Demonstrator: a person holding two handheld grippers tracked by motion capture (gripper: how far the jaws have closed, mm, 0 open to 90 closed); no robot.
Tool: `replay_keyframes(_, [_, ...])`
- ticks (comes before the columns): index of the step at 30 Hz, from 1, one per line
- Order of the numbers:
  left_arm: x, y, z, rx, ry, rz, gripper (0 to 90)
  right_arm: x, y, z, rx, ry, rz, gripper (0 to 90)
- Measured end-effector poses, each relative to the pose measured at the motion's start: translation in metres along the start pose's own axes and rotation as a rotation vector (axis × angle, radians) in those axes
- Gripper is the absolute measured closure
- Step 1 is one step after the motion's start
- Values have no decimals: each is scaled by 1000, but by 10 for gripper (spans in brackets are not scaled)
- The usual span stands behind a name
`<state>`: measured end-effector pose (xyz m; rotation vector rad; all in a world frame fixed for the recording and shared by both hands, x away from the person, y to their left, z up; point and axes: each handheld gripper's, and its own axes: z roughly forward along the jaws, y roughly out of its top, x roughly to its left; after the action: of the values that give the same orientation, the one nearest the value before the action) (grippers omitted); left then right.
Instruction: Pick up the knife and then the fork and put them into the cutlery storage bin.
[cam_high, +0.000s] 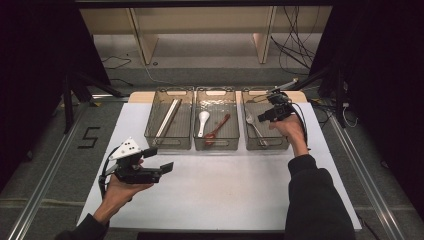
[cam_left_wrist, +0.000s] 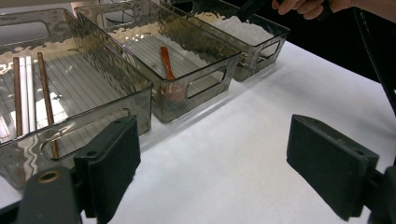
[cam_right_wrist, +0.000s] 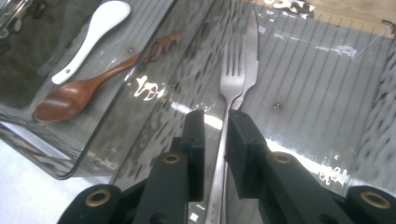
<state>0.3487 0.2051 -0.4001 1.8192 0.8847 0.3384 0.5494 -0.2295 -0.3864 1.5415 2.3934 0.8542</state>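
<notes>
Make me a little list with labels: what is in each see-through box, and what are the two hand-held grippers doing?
left box: chopsticks
middle box: white spoon, wooden spoon
right box: fork and knife, lying side by side
right hand-held gripper: over the right box, jaws slightly apart either side of the fork handle, not pressing it
left hand-held gripper: above the white table, jaws wide, nothing between them

Left tongs (cam_high: 162, 159) agape, right tongs (cam_high: 263, 118) ajar
</notes>
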Motion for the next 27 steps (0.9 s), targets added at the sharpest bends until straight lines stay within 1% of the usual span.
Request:
replay_keyframes(4, [0,0,0,0,0,-2,168,4,-1,-1,4,5,-16,708])
replay_keyframes(8, [0,0,0,0,-1,-2,169,9,-1,-5,-13,20,-29,634])
replay_keyframes(11, [0,0,0,-1,-1,-1,168,13,-1,-8,-22,27,-47,597])
replay_keyframes(15, [0,0,0,0,-1,-1,168,18,-3,-11,-37,41,-50,560])
replay_keyframes(17, [0,0,0,1,-1,-1,168,20,-5,-12,-41,46,-53,525])
replay_keyframes(21, [0,0,0,2,-1,0,168,24,-8,-13,-51,55,-50,470])
replay_keyframes(24, [0,0,1,2,-2,-1,168,27,-10,-15,-70,67,-46,439])
replay_keyframes(27, [0,0,1,3,-2,-1,168,32,-12,-17,-79,67,-55,409])
